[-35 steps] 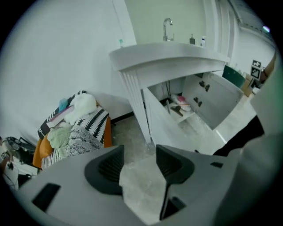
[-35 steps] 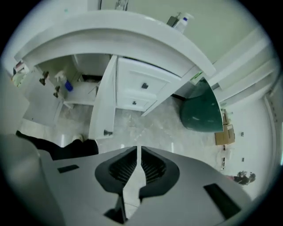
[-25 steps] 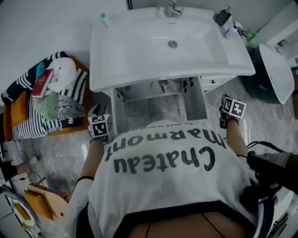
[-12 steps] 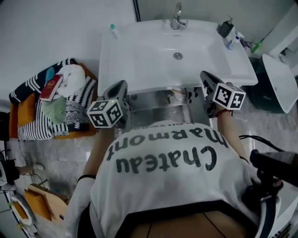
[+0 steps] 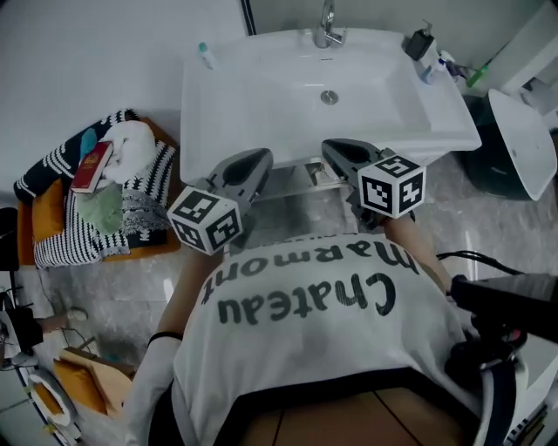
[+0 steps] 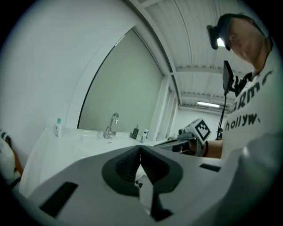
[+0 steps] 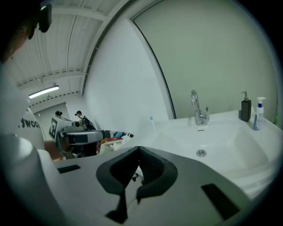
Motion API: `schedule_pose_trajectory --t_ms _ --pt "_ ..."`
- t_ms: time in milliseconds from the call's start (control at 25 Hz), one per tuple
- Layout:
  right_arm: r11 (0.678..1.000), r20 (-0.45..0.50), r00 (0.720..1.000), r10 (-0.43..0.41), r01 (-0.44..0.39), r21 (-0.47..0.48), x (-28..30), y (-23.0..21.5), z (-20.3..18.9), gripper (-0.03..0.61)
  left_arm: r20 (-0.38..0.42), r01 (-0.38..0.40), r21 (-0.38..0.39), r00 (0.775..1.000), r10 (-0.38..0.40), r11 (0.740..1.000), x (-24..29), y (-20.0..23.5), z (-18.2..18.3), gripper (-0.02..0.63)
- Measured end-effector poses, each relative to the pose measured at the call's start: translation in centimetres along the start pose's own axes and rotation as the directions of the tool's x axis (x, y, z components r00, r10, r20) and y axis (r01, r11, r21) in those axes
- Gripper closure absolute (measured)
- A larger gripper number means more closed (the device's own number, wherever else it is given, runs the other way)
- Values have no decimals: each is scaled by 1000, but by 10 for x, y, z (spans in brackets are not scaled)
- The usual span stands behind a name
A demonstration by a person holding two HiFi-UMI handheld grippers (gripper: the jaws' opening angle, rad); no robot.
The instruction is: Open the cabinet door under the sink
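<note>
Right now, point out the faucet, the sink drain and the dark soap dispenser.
faucet [image 7: 200, 115], right gripper view, on its lower body.
sink drain [image 5: 329, 97], head view, on its centre.
dark soap dispenser [image 7: 246, 110], right gripper view, on the bottle body.

We see a tap by the back wall, with a dark soap bottle and a spray bottle to its right and a small teal-capped bottle well off to its left. On the left a striped cloth pile lies on an orange base, with a red booklet and a white bundle on top. At the far right we find a white lid, and nearer us black cables trail above the grey marbled floor
</note>
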State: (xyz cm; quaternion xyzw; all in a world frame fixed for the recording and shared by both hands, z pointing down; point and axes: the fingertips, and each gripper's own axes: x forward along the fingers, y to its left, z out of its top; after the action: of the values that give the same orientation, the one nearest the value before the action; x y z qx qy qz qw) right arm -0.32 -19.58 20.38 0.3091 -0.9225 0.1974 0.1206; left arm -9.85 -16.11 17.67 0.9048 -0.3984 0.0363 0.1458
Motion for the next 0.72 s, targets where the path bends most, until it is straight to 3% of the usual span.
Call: schedule_pose_trajectory --t_ms 120,440,720 --pt "999 -51 999 14 -12 30 0 2 -24 568 -79 -8 18 997 9 1000 2 -9 -27 606" --pt "998 -148 989 6 4 64 1 2 -71 568 -212 -88 -85 975 68 993 -13 4 -84 606" --pt "996 -185 982 -25 40 77 -11 -8 -90 568 -216 -104 -105 973 80 989 -14 4 -91 606"
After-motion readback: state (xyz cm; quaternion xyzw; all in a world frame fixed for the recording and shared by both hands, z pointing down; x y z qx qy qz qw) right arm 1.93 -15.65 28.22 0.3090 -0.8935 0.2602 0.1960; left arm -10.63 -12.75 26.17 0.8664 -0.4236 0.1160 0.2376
